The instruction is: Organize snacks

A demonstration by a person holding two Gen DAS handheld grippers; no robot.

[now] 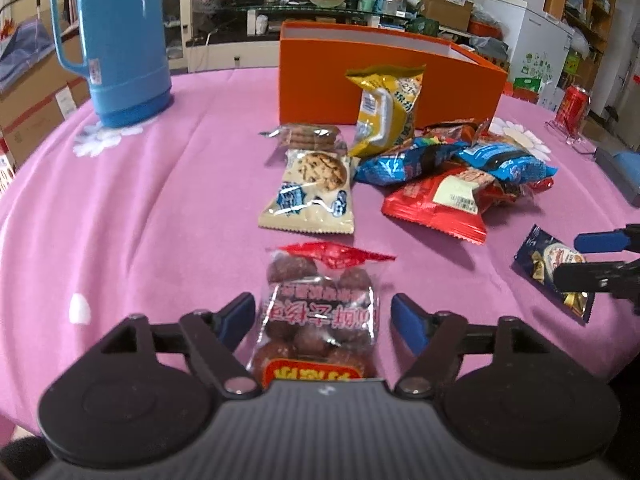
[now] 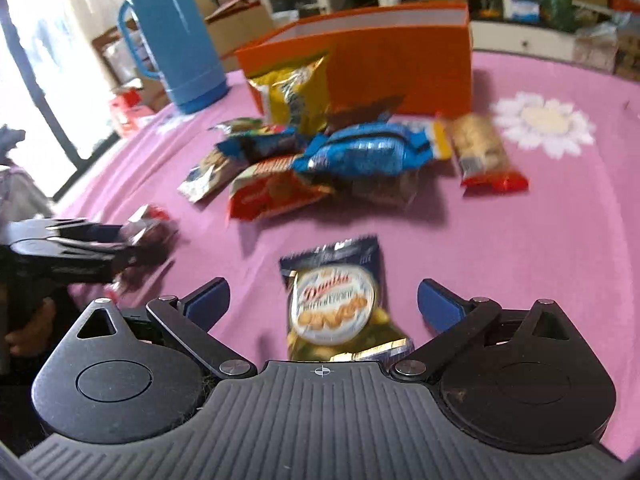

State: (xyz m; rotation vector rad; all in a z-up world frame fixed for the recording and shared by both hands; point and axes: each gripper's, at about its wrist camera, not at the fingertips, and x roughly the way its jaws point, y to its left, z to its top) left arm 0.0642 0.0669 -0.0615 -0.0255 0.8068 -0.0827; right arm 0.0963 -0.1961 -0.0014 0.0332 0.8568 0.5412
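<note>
We see the clear bag of brown balls (image 1: 318, 316) lying on the pink surface (image 1: 160, 200) between the left gripper (image 1: 322, 316) jaws, released, pads not touching. The navy cookie packet (image 2: 340, 304) lies between the right gripper (image 2: 324, 304) jaws, spread wide, not gripping. Behind: a loose pile with two blue packets, one red, one yellow leaning on one orange box (image 1: 384, 76). One blue thermos (image 1: 116, 40) at far left.

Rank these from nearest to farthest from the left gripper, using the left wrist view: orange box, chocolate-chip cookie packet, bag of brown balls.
1. Bag of brown balls, between the left gripper jaws.
2. Chocolate-chip cookie packet, straight ahead.
3. Orange box, behind the pile.
</note>
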